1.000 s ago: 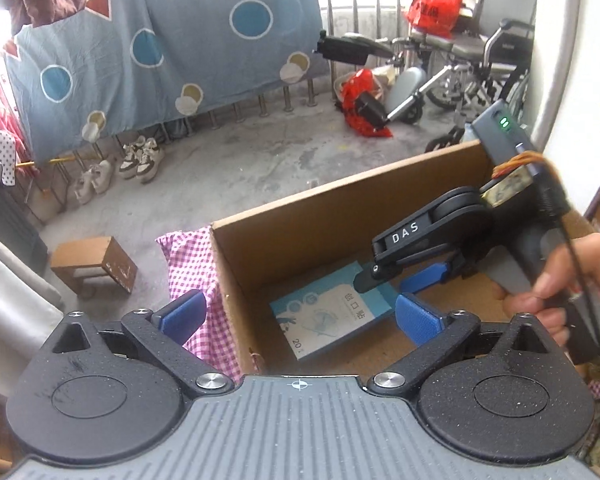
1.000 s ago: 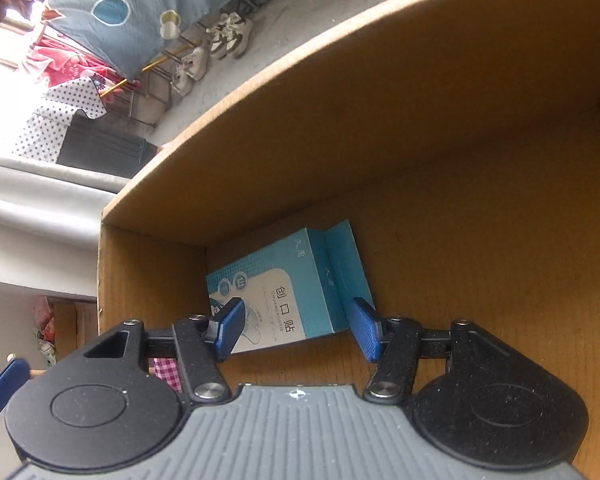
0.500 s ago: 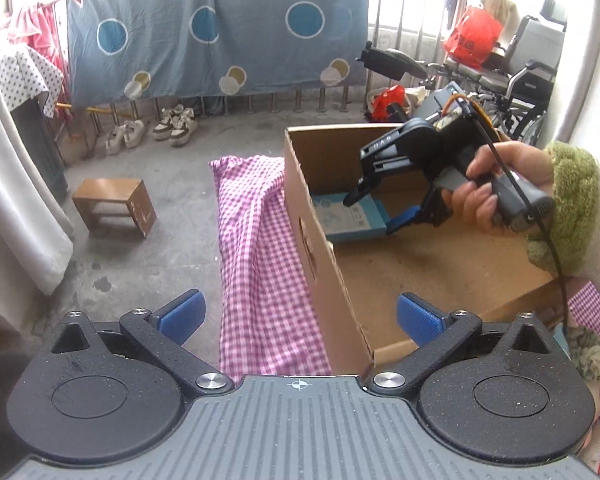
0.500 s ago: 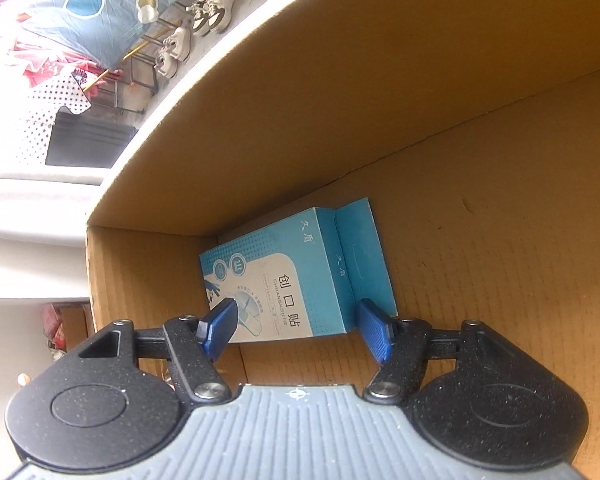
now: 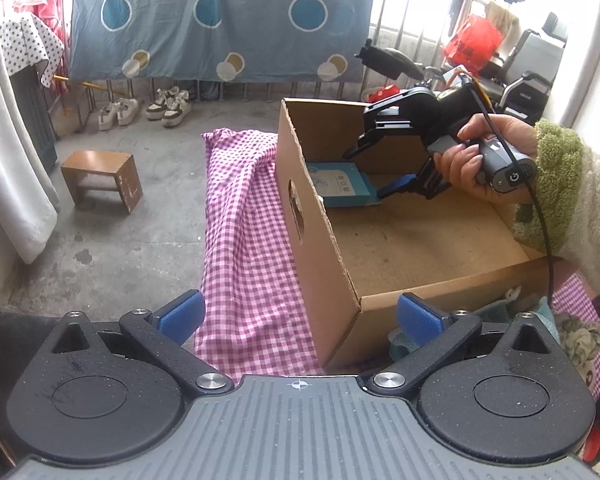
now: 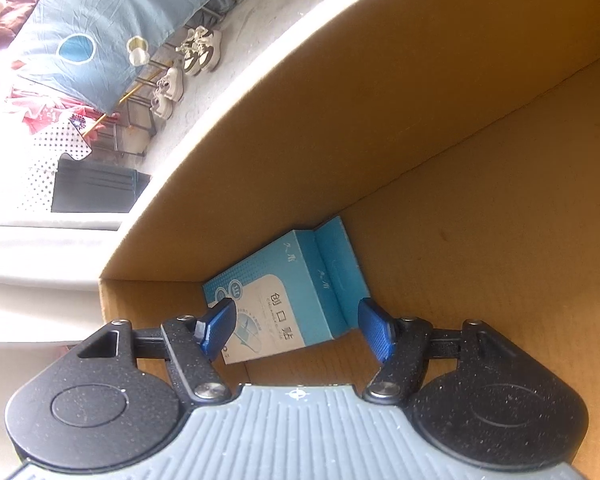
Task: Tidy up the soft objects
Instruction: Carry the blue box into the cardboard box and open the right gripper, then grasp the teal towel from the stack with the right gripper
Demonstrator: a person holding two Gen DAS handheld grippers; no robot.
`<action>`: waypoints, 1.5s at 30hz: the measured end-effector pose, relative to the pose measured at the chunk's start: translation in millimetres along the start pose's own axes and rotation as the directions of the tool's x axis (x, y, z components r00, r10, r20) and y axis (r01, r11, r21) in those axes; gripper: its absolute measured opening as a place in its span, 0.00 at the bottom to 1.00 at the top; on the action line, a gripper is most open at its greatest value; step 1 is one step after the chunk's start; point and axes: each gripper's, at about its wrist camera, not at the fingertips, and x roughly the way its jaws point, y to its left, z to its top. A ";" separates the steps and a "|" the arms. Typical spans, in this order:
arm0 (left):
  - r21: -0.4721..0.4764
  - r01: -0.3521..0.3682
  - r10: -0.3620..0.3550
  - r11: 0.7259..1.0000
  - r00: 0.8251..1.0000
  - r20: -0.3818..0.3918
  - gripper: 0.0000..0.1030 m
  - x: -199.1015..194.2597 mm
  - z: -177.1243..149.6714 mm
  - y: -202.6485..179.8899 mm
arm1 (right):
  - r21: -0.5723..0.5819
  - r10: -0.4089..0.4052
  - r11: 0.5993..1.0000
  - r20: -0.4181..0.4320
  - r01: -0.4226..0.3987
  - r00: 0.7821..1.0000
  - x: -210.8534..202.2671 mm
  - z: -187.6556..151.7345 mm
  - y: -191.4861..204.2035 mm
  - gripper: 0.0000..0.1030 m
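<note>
A light blue carton lies flat on the floor of the cardboard box, in its far left corner. My right gripper hovers just over it, its blue pads apart on either side and clear of the carton's edges. In the left wrist view a hand holds that right gripper inside the cardboard box, above the blue carton. My left gripper stands open and holds nothing, in front of the box's near left corner, over a pink checked cloth.
Teal fabric and a floral soft thing lie to the right of the box's front wall. A wooden stool, shoes and a hanging blue sheet stand on the concrete floor beyond.
The left gripper has drawn back and to the left, from over the box's rim to outside its near corner. The right gripper's pads have spread wider around the carton and its view has rolled.
</note>
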 end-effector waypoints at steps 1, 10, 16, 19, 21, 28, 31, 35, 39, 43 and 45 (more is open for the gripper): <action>0.001 0.004 -0.004 1.000 1.000 0.001 1.00 -1.7 -0.5 -0.7 | -0.009 0.002 1.000 0.007 -0.002 1.000 -9.4 -2.8 -0.9 0.68; 0.045 0.061 -0.062 0.997 0.998 0.009 1.00 -21.7 -22.7 -16.8 | -0.262 0.123 0.961 0.108 -0.091 0.987 -163.2 -77.0 -16.1 0.77; 0.123 0.132 -0.131 0.984 0.991 -0.016 1.00 -31.8 -40.4 -38.1 | -0.369 0.222 0.917 0.151 -0.153 0.963 -221.9 -153.8 -36.9 0.77; 0.166 0.156 -0.153 0.974 0.988 -0.036 0.97 -32.0 -51.4 -52.5 | -0.346 0.241 0.921 0.138 -0.182 0.961 -216.1 -194.4 -60.9 0.76; 0.184 0.176 -0.169 0.967 0.984 -0.049 0.93 -29.9 -57.5 -60.8 | -0.319 0.238 0.930 0.142 -0.183 0.961 -206.5 -212.5 -77.0 0.73; 0.185 0.218 -0.196 0.958 0.972 -0.128 0.77 -8.0 -64.0 -77.4 | -0.254 0.157 0.962 0.211 -0.101 0.965 -167.2 -239.0 -100.6 0.59; 0.153 0.231 -0.208 0.961 0.967 -0.150 0.76 3.0 -61.3 -75.6 | -0.276 0.128 0.959 0.242 -0.058 0.962 -160.9 -237.5 -93.0 0.59; 0.111 0.254 -0.233 0.961 0.957 -0.175 0.74 14.4 -57.4 -72.4 | -0.323 0.062 0.946 0.235 0.018 0.970 -144.7 -238.6 -83.1 0.58; 0.087 0.272 -0.253 0.958 0.949 -0.186 0.70 20.2 -56.2 -70.7 | -0.364 0.035 0.930 0.233 0.054 0.972 -133.5 -235.7 -74.4 0.57; 0.081 0.284 -0.265 0.955 0.946 -0.188 0.65 22.3 -56.4 -70.9 | -0.375 0.032 0.926 0.218 0.053 0.976 -124.5 -235.0 -71.2 0.53; 0.086 0.285 -0.266 0.955 0.947 -0.181 0.63 21.9 -56.3 -70.8 | -0.389 0.028 0.919 0.228 0.064 0.973 -122.0 -236.0 -70.0 0.52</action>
